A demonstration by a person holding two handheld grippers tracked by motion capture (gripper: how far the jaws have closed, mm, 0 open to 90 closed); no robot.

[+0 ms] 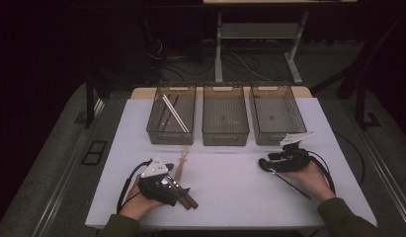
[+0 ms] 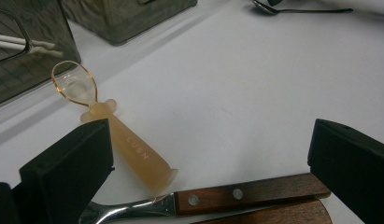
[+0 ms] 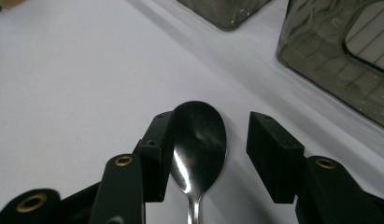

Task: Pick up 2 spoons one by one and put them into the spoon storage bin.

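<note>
We can read one piece of lettering: "LUSN", in raised capitals running along the handle of the translucent amber baby spoon (image 2: 116, 135), at the lower left of the left gripper view. In the high view the same spoon (image 1: 181, 164) lies just left of centre, too small there for us to read the letters. We find no other text, label, number or sign that we can read.

dim room, grey carpet floor (image 1: 52, 163), a white-legged desk frame (image 1: 260, 44) behind the white table (image 1: 230, 192).
</note>
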